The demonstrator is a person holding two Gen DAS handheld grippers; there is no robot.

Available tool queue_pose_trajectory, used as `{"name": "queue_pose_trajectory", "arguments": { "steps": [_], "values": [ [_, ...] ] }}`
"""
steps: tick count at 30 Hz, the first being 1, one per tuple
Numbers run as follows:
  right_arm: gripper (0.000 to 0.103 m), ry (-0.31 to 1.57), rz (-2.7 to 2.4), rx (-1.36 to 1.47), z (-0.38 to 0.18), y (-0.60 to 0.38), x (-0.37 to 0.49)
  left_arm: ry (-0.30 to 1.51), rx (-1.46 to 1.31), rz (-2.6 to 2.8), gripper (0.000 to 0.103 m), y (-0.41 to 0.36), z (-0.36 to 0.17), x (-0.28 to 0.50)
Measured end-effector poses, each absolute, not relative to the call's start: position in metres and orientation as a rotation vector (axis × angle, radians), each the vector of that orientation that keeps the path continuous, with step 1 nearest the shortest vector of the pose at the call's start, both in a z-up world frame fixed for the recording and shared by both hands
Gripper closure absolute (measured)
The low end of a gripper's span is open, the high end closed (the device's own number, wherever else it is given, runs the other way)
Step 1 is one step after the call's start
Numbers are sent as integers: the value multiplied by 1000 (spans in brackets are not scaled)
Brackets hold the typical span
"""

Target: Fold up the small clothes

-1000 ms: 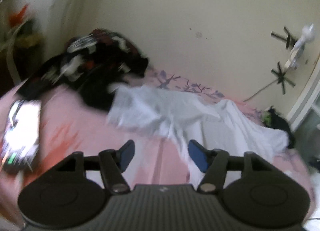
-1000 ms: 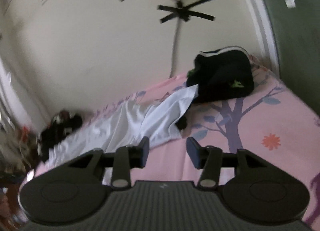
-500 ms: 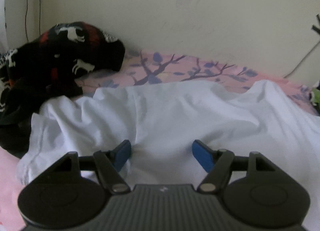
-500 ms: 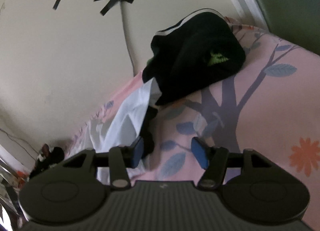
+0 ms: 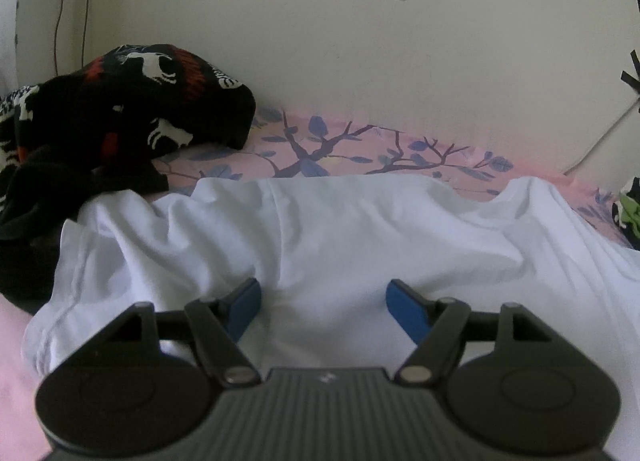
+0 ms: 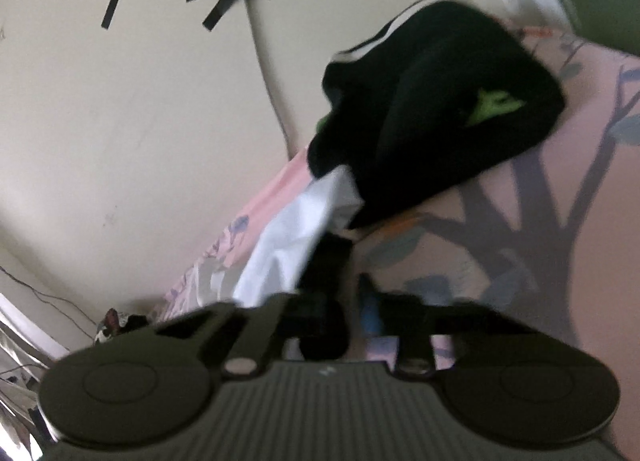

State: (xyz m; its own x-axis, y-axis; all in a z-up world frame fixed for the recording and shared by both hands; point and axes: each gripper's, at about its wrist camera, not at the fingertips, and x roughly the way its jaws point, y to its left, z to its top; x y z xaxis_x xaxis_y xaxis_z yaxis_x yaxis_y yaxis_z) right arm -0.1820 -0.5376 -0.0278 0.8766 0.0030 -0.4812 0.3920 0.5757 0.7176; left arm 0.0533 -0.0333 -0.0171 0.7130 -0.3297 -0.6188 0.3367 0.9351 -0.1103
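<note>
lying lengthwise along the wall, white shirt [image 5: 340, 229]; left gripper [image 5: 324, 297] jaws apart, right gripper [image 6: 352, 301] closed.

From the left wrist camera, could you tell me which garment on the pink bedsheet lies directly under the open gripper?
The plain white cotton garment, spread flat; the black skull-print garment sits bunched by the wall.

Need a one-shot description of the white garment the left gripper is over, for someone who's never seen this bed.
Start from the pink bedsheet with purple branches, running along the cream wall. The white garment lies rumpled across it, directly ahead of the open left gripper. It is the only plain white piece: the clothing heap at its left end is black with red and white print.
</note>
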Motion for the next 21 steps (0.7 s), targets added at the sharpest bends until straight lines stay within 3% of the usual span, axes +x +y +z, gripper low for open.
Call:
{"name": "queue_pose_trajectory", "arguments": {
  "steps": [5,9,14,18,21],
  "values": [
    [99,411,38,678,19,-460,-150,683,17,-368,31,-35,-17,52],
    [97,559,284,483,21,-387,-121,683,17,-368,31,-34,-17,52],
    [88,558,213,484,12,-403,-145,683,11,-377,27,-34,-16,52],
    [61,521,70,534,14,-438,-163,685,10,-388,23,-35,-17,53],
    [60,528,47,601,13,-460,-145,684,-3,-390,23,-33,-17,53]
  ]
}}
